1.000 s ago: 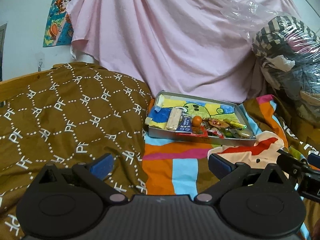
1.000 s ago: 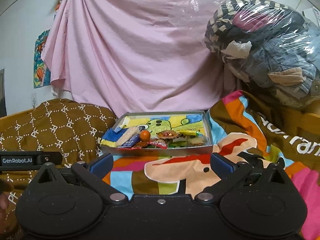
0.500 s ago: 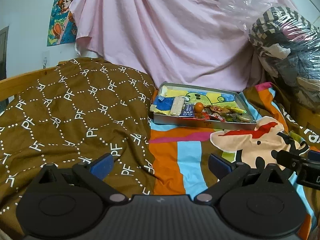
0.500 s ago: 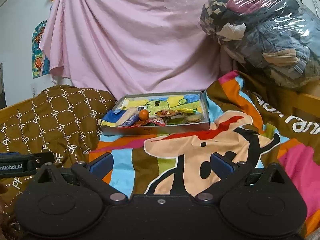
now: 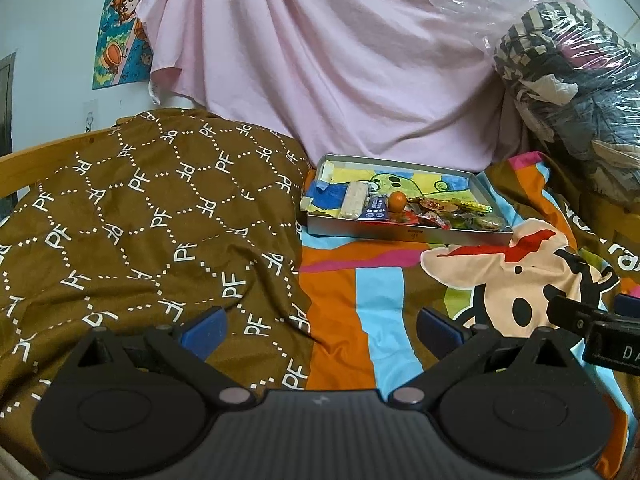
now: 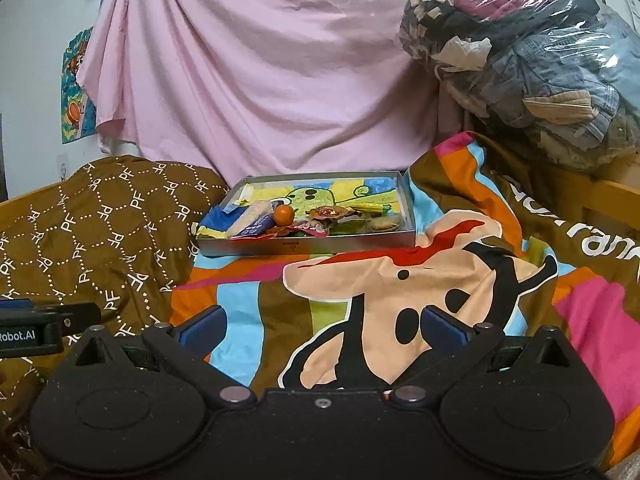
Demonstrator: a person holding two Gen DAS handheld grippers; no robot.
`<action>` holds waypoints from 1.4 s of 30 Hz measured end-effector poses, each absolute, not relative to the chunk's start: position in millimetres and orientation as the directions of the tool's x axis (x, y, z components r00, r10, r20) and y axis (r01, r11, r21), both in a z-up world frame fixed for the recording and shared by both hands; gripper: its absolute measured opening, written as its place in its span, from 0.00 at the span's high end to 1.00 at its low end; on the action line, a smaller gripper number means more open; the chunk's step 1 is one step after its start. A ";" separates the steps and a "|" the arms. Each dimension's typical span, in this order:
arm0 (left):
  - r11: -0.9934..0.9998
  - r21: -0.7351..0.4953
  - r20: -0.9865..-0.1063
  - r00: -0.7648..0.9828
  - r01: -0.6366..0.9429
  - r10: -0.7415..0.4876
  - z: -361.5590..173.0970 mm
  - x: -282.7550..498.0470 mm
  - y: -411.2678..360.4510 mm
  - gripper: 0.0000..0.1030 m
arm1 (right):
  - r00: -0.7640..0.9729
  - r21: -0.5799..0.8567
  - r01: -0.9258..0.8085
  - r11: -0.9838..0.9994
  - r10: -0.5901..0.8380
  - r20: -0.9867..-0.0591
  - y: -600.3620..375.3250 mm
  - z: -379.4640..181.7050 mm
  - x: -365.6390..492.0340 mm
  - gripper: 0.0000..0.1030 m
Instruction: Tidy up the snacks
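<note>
A shallow metal tray (image 5: 404, 235) (image 6: 304, 247) lies on the bed ahead of both grippers. It holds several snacks along its near side: a pale bar (image 5: 354, 205), a blue packet (image 5: 374, 211), a small orange ball (image 5: 398, 201) (image 6: 285, 214), red wrappers (image 6: 312, 227), a yellow-green candy (image 6: 368, 207) and a round cookie (image 6: 385, 223). My left gripper (image 5: 320, 326) is open and holds nothing, well short of the tray. My right gripper (image 6: 322, 326) is open too, also back from the tray.
A brown patterned quilt (image 5: 132, 216) covers the left of the bed, a colourful cartoon blanket (image 6: 420, 292) the right. A pink sheet (image 5: 340, 56) hangs behind. A plastic-wrapped clothes bundle (image 6: 520, 52) sits at the back right. A wooden bed rail (image 6: 616, 196) runs along the right.
Both grippers have drawn back from the tray, which now sits higher and farther off in both views. Both stay open.
</note>
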State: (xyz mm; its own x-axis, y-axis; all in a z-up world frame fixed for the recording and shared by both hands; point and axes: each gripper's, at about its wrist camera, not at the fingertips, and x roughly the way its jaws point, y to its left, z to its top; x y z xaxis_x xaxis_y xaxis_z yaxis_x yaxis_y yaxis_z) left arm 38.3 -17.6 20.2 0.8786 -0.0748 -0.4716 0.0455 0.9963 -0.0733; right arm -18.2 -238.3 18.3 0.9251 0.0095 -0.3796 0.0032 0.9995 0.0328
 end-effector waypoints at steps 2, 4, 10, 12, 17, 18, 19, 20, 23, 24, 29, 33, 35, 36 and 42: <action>0.996 -0.071 -0.472 0.878 0.046 -0.074 20.0 38.8 -17.5 0.00 | 0.924 0.030 0.000 1.000 0.011 -0.382 -238.1 17.8 -16.9 0.01; 0.996 -0.071 -0.474 0.877 0.045 -0.074 19.3 39.3 -17.3 0.00 | 0.924 0.028 -0.003 1.000 0.013 -0.382 -237.9 17.3 -16.6 0.01; 0.996 -0.074 -0.476 0.876 0.043 -0.073 18.1 39.5 -16.6 0.00 | 0.923 0.019 -0.008 1.000 0.015 -0.384 -237.7 16.5 -16.4 0.01; 0.996 -0.074 -0.476 0.876 0.043 -0.073 18.0 39.5 -16.6 0.00 | 0.923 0.018 -0.008 1.000 0.015 -0.384 -237.6 16.7 -16.3 0.01; 0.996 -0.076 -0.477 0.876 0.040 -0.072 18.1 39.8 -16.4 0.00 | 0.923 0.017 -0.008 1.000 0.014 -0.385 -237.7 16.5 -16.0 0.01; 0.996 -0.077 -0.477 0.876 0.039 -0.071 18.2 39.8 -16.0 0.00 | 0.923 0.016 -0.009 1.000 0.014 -0.385 -237.8 16.3 -16.2 0.01; 0.996 -0.078 -0.477 0.876 0.038 -0.071 18.2 39.7 -15.8 0.00 | 0.922 0.015 -0.010 1.000 0.014 -0.386 -238.0 16.0 -16.3 0.01; 0.996 -0.079 -0.476 0.876 0.038 -0.071 18.4 39.8 -15.6 0.00 | 0.922 0.015 -0.010 1.000 0.015 -0.386 -237.9 16.0 -16.3 0.01; 0.996 -0.080 -0.476 0.877 0.037 -0.071 18.2 39.5 -15.4 0.00 | 0.922 0.010 -0.013 1.000 0.016 -0.388 -237.5 15.3 -16.5 0.01; 0.996 -0.080 -0.476 0.877 0.037 -0.071 18.2 39.4 -15.3 0.00 | 0.921 0.009 -0.013 1.000 0.016 -0.388 -237.7 15.3 -16.5 0.01; 0.996 -0.080 -0.476 0.877 0.037 -0.070 18.1 39.4 -15.6 0.00 | 0.921 0.007 -0.015 1.000 0.017 -0.390 -237.8 14.9 -16.9 0.01; 0.996 -0.080 -0.477 0.876 0.037 -0.071 18.0 39.4 -15.4 0.00 | 0.921 0.007 -0.016 1.000 0.018 -0.390 -237.6 15.5 -16.8 0.01; 0.996 -0.080 -0.476 0.877 0.037 -0.071 18.1 39.4 -15.6 0.00 | 0.920 0.005 -0.019 1.000 0.020 -0.392 -237.0 14.8 -16.8 0.01; 0.996 -0.080 -0.476 0.876 0.038 -0.071 18.1 39.3 -15.6 0.00 | 0.919 0.004 -0.021 1.000 0.021 -0.393 -236.7 14.4 -16.6 0.01; 0.996 -0.080 -0.476 0.876 0.038 -0.071 18.0 39.3 -15.8 0.00 | 0.919 0.001 -0.024 1.000 0.022 -0.394 -236.3 14.3 -16.3 0.01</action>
